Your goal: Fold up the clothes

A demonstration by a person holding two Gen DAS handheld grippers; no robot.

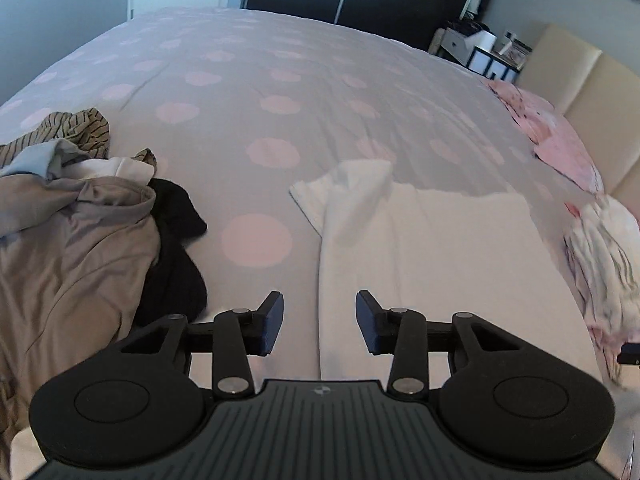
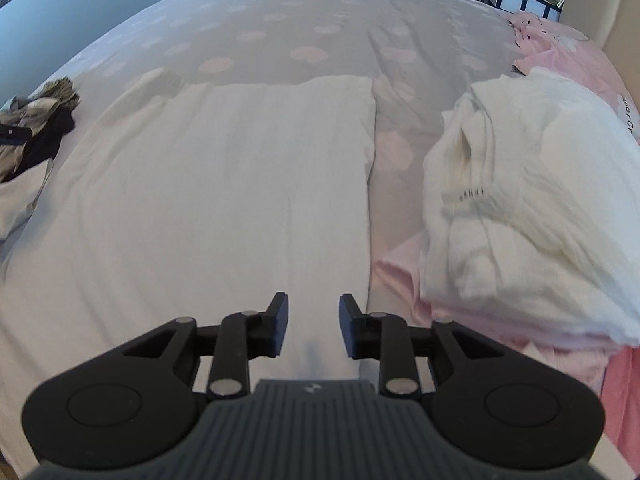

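Note:
A white T-shirt point(image 1: 440, 248) lies flat on the bed, one sleeve point(image 1: 344, 184) folded out at its far left; it also fills the middle of the right wrist view point(image 2: 224, 184). My left gripper point(image 1: 320, 322) is open and empty, hovering over the shirt's left edge near the bed's front. My right gripper point(image 2: 313, 326) is open and empty above the shirt's near right part.
The bed has a grey duvet with pink dots point(image 1: 260, 92). A heap of unfolded clothes, beige point(image 1: 68, 248), black point(image 1: 176, 240) and striped, lies at the left. A pile of white and pink garments point(image 2: 520, 200) lies at the right. A headboard point(image 1: 580, 80) and nightstand point(image 1: 488, 56) stand far right.

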